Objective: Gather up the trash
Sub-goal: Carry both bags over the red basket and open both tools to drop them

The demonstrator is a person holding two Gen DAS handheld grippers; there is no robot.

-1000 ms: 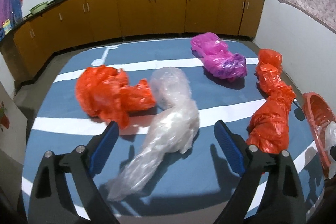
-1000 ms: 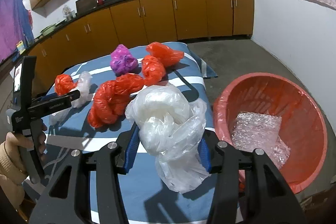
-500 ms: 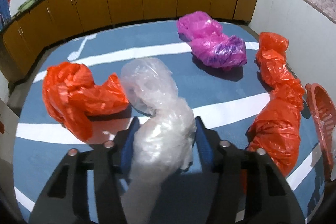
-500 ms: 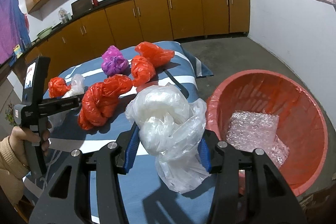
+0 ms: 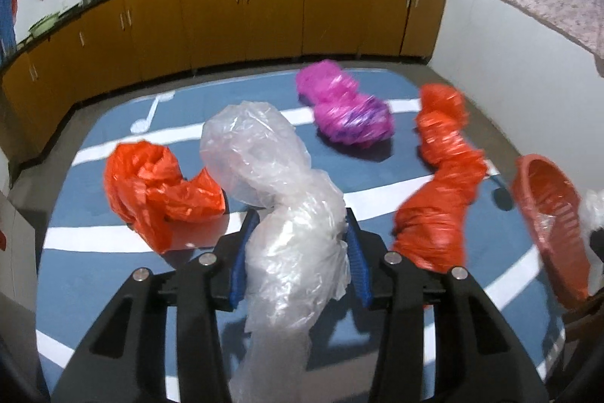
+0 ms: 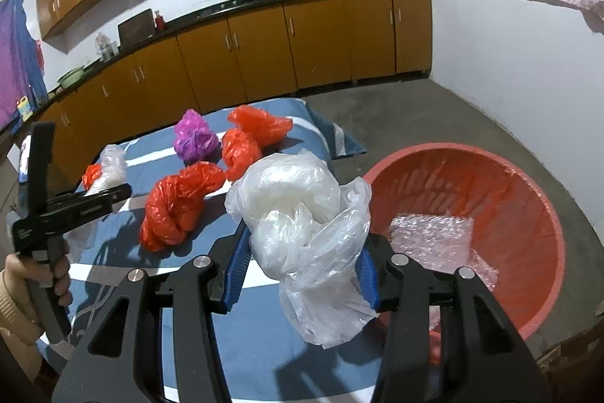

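Orange cabinets line the kitchen behind a blue table [image 5: 113, 274] striped in white. A second ago the left tongs [image 5: 298, 255] were wide around the clear crumpled bag [image 5: 287, 214]; now it is clamped between their blue pads, so this piece is judged ready to be carried off. A white plastic bag [image 6: 302, 214] is gripped in the right tongs [image 6: 302, 274], as it was before, with the red basin [image 6: 490, 214] just ahead to their right, bubble wrap [image 6: 434, 237] inside. Orange bags [image 5: 441, 191] and a magenta bag [image 5: 347, 112] are left beyond the left tongs.
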